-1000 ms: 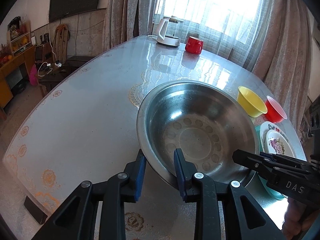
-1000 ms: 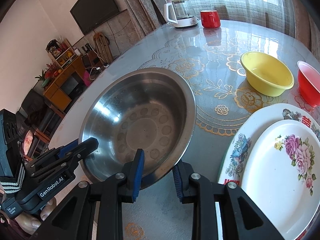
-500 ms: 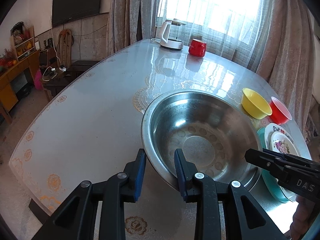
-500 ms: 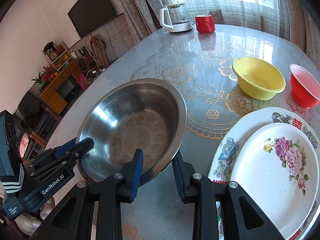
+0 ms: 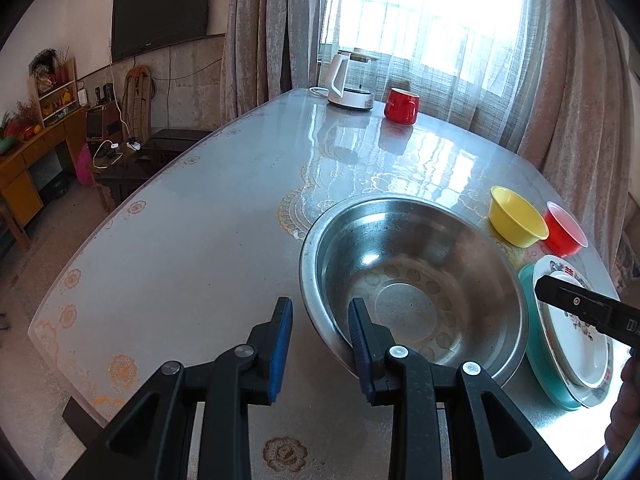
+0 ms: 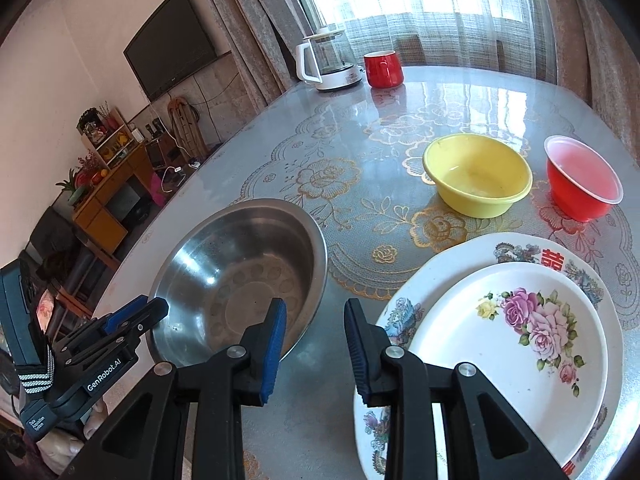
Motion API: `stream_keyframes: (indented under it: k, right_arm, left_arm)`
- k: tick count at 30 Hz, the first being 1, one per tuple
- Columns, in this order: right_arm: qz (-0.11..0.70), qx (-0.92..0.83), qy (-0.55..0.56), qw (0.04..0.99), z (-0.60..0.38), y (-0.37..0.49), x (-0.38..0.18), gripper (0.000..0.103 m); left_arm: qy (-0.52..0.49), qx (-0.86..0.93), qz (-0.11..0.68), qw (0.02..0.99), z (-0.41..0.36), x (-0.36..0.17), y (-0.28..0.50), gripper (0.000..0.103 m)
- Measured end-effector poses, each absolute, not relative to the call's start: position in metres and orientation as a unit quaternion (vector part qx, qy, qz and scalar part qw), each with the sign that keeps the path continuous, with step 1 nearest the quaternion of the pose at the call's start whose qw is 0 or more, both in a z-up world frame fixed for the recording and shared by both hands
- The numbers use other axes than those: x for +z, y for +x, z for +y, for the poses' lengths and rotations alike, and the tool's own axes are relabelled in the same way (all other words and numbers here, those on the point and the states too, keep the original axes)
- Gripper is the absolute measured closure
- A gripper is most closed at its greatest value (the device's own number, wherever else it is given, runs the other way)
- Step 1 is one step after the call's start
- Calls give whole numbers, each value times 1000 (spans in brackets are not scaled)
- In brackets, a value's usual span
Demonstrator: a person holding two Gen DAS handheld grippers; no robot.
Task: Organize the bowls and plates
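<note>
Left tool (image 5: 320, 332) straddles the near rim of the wide stainless-steel bowl (image 5: 416, 292), one blue pad outside the wall and one inside; its jaws stand slightly apart with the rim between them, and whether the pads actually press the metal cannot be told. Right tool (image 6: 314, 336) hangs over bare tabletop (image 6: 320, 392), jaws apart and empty, with the steel bowl just to its left and the stacked flowered white plates (image 6: 520, 344) just to its right. Beyond the plates sit a yellow plastic bowl (image 6: 478, 176) and a red plastic bowl (image 6: 580, 178), side by side, well apart from both tools. Judging by this layout, the right hand is the nearer one for either small bowl, which lie ahead and to its right, while the left hand is nearer the steel bowl
</note>
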State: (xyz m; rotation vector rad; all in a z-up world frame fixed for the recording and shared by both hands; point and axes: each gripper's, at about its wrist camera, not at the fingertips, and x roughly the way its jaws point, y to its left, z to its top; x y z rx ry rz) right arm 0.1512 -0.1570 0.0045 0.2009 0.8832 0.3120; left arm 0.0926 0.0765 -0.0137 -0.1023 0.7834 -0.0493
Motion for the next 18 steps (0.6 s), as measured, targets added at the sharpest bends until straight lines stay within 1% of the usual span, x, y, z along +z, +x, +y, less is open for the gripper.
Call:
stream_keyframes:
  k: [9,18]
  right_arm:
    - [411,105,150,893,-210,152,12,73]
    - [393,43,218,892,-274,167,20,74]
  left_arm:
    - [-43,-54,363,929,59,9,101,73]
    - [-30,-127,370,920,-1,31,139,73]
